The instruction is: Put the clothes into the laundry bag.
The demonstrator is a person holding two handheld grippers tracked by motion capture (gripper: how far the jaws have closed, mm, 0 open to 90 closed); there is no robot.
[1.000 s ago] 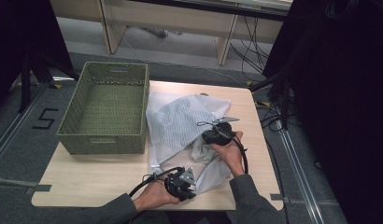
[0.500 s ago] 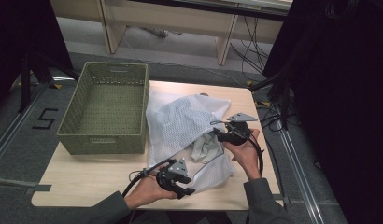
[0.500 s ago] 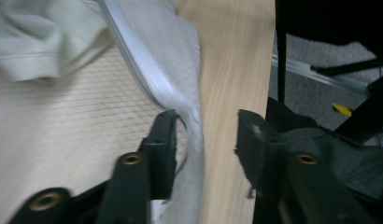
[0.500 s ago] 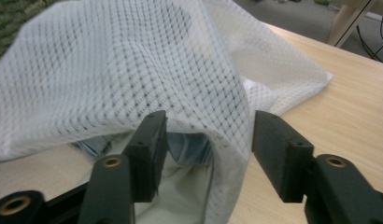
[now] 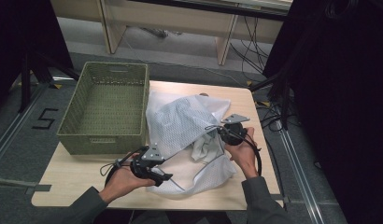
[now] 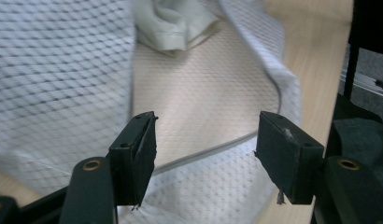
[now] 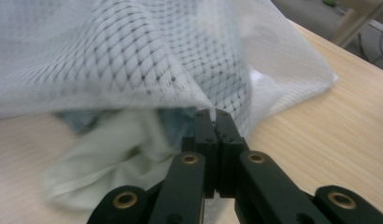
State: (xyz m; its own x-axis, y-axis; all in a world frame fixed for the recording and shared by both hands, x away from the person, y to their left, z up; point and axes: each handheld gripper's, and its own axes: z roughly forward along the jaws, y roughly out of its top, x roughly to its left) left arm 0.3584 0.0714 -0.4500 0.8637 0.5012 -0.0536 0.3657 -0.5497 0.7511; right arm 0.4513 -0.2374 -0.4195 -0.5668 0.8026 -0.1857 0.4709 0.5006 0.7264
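Mesh laundry bag (image 5: 185,126) on table (image 5: 68,182), R gripper (image 5: 216,131) clamped on its upper layer.
R jaws just closed, pinching mesh edge and holding it raised over white cloth (image 5: 203,148) at bag mouth. L gripper (image 5: 164,175) at bag's near-left edge, jaws just opening, wide apart, nothing gripped; mesh lies beneath. Green basket (image 5: 105,105) just beside bag, left.

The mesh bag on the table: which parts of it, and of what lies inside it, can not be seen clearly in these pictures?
- Mesh bag contents: high view, the netting veils all but a pale cloth at the mouth.
- Bag's left part: left gripper view, motion blur.
- Edge pinched by the right gripper: right gripper view, the shut jaws cover it.
- Bluish item under the mesh: right gripper view, blurred.
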